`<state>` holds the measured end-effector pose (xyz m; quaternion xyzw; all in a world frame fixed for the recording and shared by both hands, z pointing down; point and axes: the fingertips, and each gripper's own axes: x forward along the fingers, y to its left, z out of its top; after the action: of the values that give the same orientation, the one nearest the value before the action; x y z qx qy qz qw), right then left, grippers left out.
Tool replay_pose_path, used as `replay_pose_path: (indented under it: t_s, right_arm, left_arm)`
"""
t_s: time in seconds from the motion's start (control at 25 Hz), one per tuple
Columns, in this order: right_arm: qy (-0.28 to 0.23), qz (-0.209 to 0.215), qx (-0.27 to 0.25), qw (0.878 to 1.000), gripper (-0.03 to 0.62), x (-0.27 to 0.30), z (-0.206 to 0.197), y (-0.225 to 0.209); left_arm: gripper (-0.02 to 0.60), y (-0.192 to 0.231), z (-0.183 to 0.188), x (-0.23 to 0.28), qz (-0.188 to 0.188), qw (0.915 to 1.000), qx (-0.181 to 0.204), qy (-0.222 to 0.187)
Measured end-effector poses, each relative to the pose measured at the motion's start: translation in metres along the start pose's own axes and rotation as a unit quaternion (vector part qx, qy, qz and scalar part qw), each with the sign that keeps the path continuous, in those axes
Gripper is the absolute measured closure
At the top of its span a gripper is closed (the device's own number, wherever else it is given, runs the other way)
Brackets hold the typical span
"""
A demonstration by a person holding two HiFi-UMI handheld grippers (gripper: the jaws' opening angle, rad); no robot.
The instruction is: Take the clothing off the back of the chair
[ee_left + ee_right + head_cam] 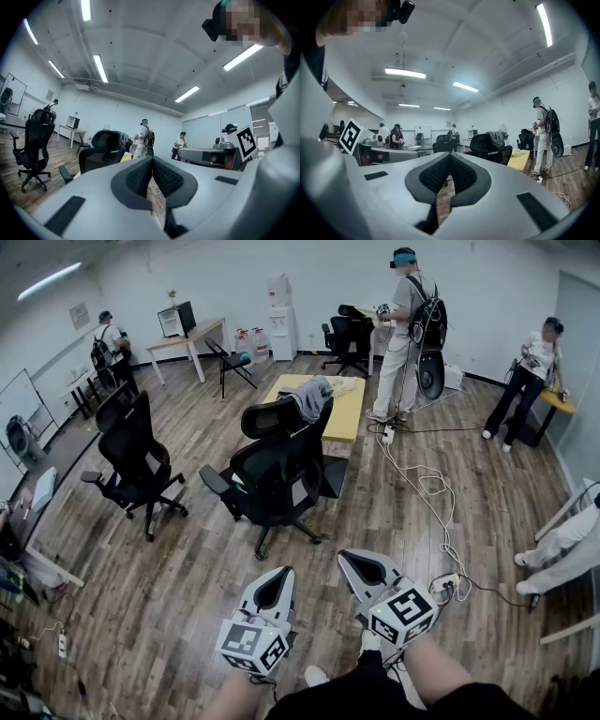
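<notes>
Clothing (307, 395), grey and crumpled, draped over the top of the backrest of the black office chair (277, 470) in mid-room, part of it hanging down the rear side. Close behind that chair, a low yellow table (354, 418); touching the chair or only near it, impossible to tell. Low in the head view, well apart from the chair, left gripper (280, 574) and right gripper (348, 559) side by side, both held level and aimed toward the chair, with bare wooden floor (187, 596) between them and it. Left claw clenched, ribbed pads (140, 177) pressed together at the tips, nothing caught between. Right claw likewise clenched and empty, pads meeting in a closed point. In both gripper views, the grey clothing visible far beyond the jaw tips, atop the chair's headrest. Off to the left, a second black chair (136, 460), unoccupied. On the floor to the right, a white cable (427, 488) in loose loops. Beyond the table, a standing person (405, 334) with headset and backpack.
</notes>
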<state>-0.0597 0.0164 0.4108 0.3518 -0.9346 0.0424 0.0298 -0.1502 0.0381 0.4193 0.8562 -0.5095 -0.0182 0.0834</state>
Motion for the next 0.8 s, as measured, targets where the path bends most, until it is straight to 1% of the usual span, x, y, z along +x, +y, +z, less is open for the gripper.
replay_pose_path:
  t_s: [0.4, 0.52, 0.8]
  right_arm:
    - [-0.001, 0.003, 0.000, 1.000, 0.582, 0.0021, 0.0008, 0.0039]
    - [-0.006, 0.007, 0.003, 1.000, 0.582, 0.0025, -0.0006, 0.0040]
    - [-0.007, 0.003, 0.002, 1.000, 0.582, 0.0002, -0.0005, -0.0007]
  left_arm:
    - [0.563, 0.0018, -0.0003, -0.0028, 0.003, 1.0000, -0.001, -0.001]
    - [0.563, 0.0028, -0.0040, -0.0022, 0.004, 1.0000, -0.001, 0.001]
    - [0.563, -0.0011, -0.0064, 0.0010, 0.001, 1.0000, 0.000, 0.009]
